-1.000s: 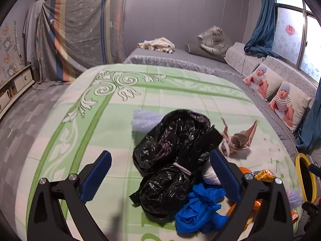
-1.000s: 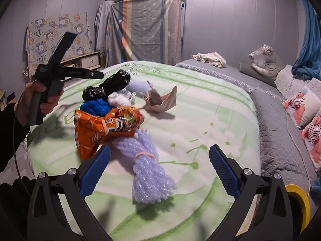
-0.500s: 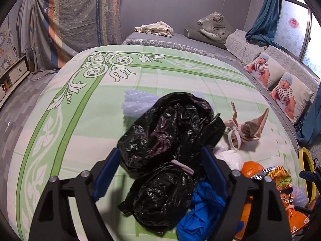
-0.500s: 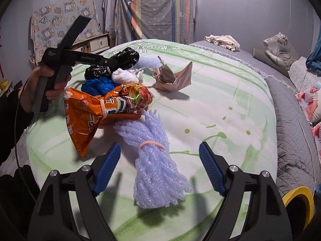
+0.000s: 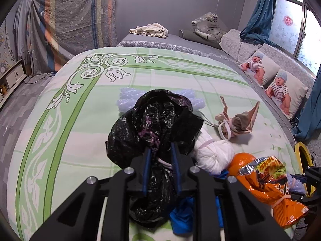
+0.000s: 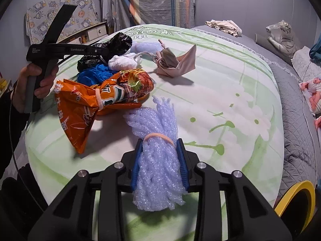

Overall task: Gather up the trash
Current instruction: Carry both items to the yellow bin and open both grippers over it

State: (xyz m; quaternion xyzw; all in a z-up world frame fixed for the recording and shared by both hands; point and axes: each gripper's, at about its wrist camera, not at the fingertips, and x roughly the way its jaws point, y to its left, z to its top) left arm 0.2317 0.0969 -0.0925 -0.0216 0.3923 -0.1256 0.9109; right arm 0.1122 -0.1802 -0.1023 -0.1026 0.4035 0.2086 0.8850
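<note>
Trash lies in a pile on the green bed cover (image 5: 60,124). My left gripper (image 5: 159,150) is shut on a crumpled black plastic bag (image 5: 154,124) tied with a pale band. My right gripper (image 6: 159,142) is shut on a lilac foam-net bundle (image 6: 158,160) bound by a pink band. Beside them lie an orange snack bag (image 6: 96,100), a blue bag (image 6: 94,73), a white bundle (image 5: 214,156), an orange fruit (image 5: 240,160) and a beige cloth (image 6: 176,62). The left gripper also shows in the right wrist view (image 6: 104,52).
A yellow-rimmed bin (image 6: 297,202) stands off the bed's near right corner. A second lilac foam net (image 5: 126,96) lies behind the black bag. Grey bedding, baby-print pillows (image 5: 280,86) and a tiger toy (image 5: 208,28) sit at the far side.
Both grippers moved forward and closed: the left onto the black bag, the right onto the lilac foam-net bundle. Both were open a second ago.
</note>
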